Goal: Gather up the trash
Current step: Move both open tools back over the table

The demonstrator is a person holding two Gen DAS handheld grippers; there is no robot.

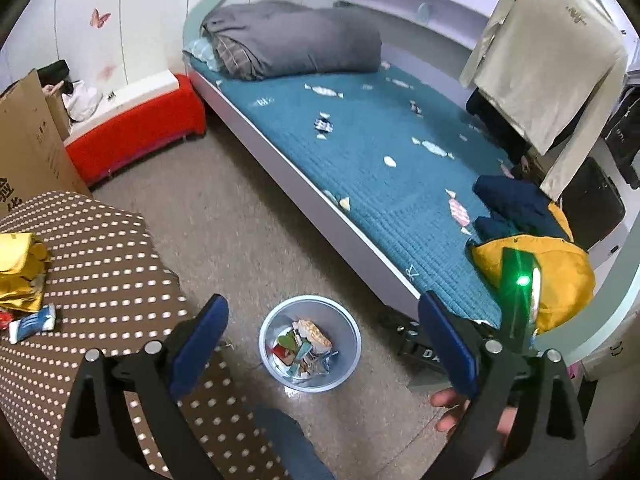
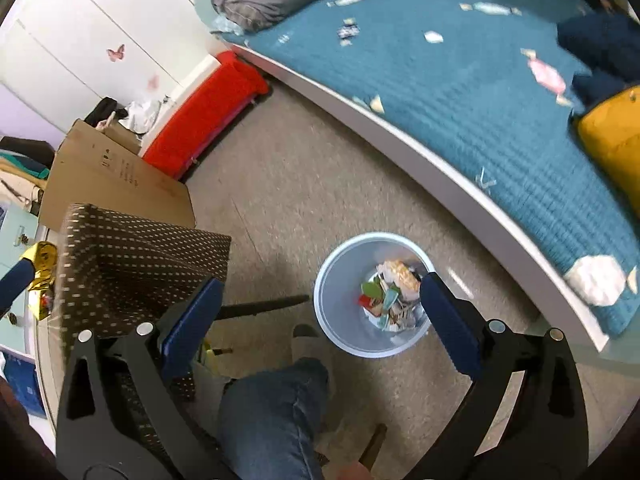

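Note:
A pale blue bin (image 1: 276, 344) stands on the carpet beside the bed, with several coloured wrappers (image 1: 308, 346) lying in it. My left gripper (image 1: 324, 306) hangs open above it, nothing between its blue pads. In the right wrist view the bin (image 2: 340, 304) sits below my right gripper (image 2: 320, 286), which is also open and empty. Candy wrappers lie scattered on the teal bedspread: a dark one (image 1: 323, 125), a white one (image 1: 433, 147) and a pink one (image 1: 458, 210). Gold foil (image 1: 20, 272) and a blue-white tube (image 1: 32, 322) rest on the dotted table (image 1: 112, 264).
A cardboard box (image 1: 28, 140) and a red bench (image 1: 136, 128) stand at the left. A grey duvet (image 1: 296, 40) and a yellow and navy jacket (image 1: 560, 268) lie on the bed. A beige shirt (image 1: 548, 52) hangs at right. The person's jeans leg (image 2: 272, 412) is near the bin.

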